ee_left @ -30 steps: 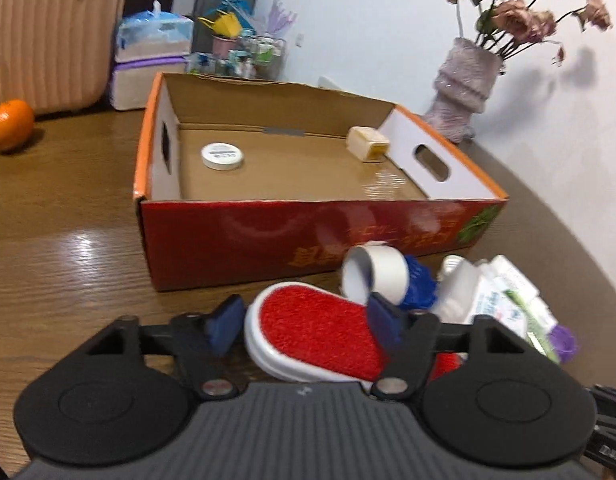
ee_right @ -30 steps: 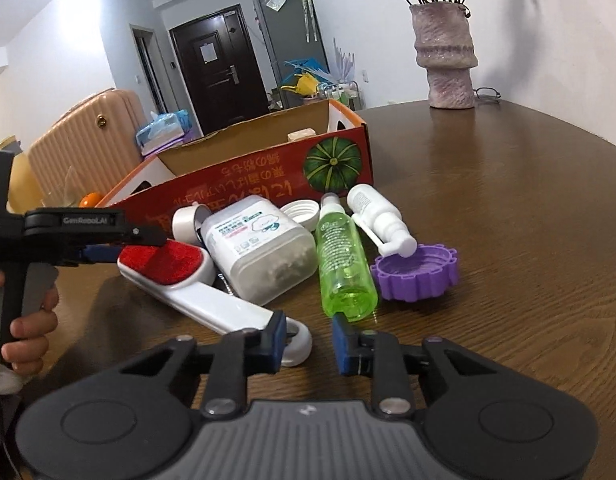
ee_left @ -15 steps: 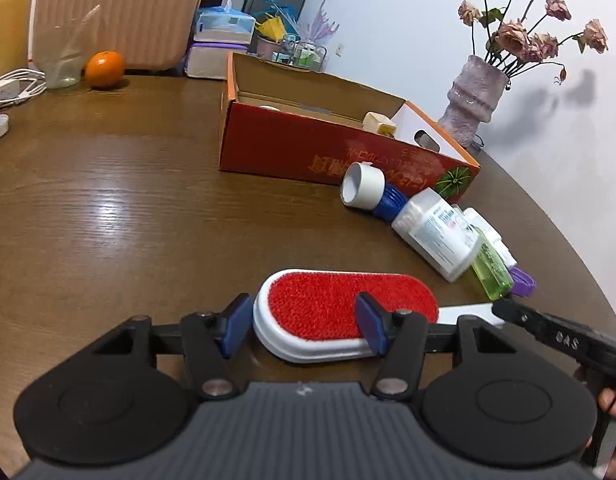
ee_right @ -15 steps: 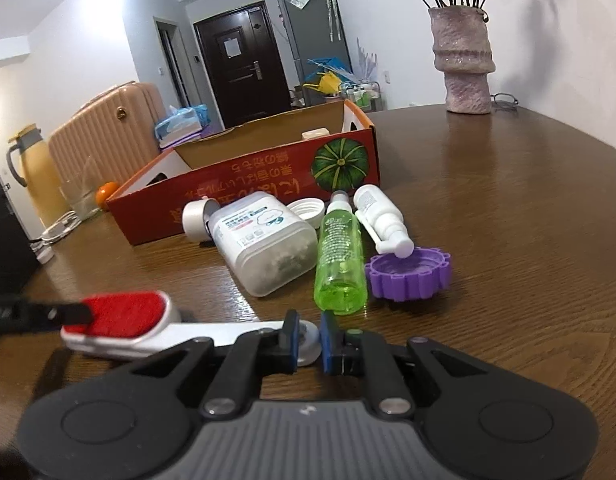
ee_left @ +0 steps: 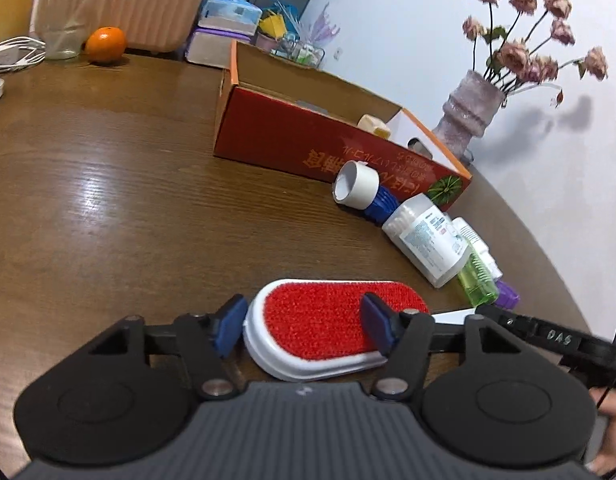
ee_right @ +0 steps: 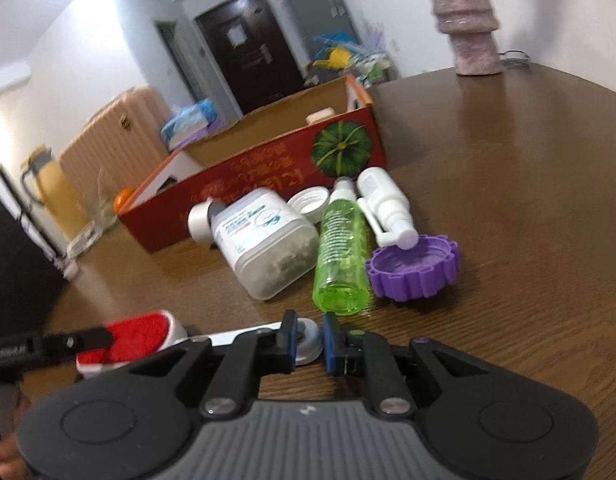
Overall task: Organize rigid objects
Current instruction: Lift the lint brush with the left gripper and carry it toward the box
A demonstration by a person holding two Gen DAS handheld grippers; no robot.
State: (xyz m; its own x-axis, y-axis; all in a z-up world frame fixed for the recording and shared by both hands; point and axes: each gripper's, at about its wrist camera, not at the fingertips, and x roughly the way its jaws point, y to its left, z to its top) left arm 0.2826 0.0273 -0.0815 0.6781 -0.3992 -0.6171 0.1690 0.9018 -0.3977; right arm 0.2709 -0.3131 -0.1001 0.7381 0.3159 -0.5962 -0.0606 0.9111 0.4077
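Observation:
A white lint brush with a red pad (ee_left: 331, 316) is held off the table between both grippers. My left gripper (ee_left: 304, 326) is shut on its red head. My right gripper (ee_right: 309, 340) is shut on the round end of its white handle (ee_right: 308, 338); the red head shows at the left of the right wrist view (ee_right: 142, 336). The red cardboard box (ee_left: 308, 148) stands ahead with a small cream block (ee_left: 371, 126) inside. Before it lie a tape roll (ee_left: 355, 186), a white jar (ee_left: 425, 238), a green bottle (ee_right: 341, 250), a white spray bottle (ee_right: 383, 204) and a purple lid (ee_right: 413, 264).
A vase of dried flowers (ee_left: 469, 110) stands at the table's far right. An orange (ee_left: 106, 44), a glass (ee_left: 64, 36), white cables (ee_left: 12, 54) and a pink suitcase (ee_left: 132, 0) are at the far left. A white cap (ee_right: 308, 204) lies by the box.
The brush has been lifted away from the pile, toward the table's near side and clear of the box. My right gripper has closed on its handle end. The left kept hold of the head.

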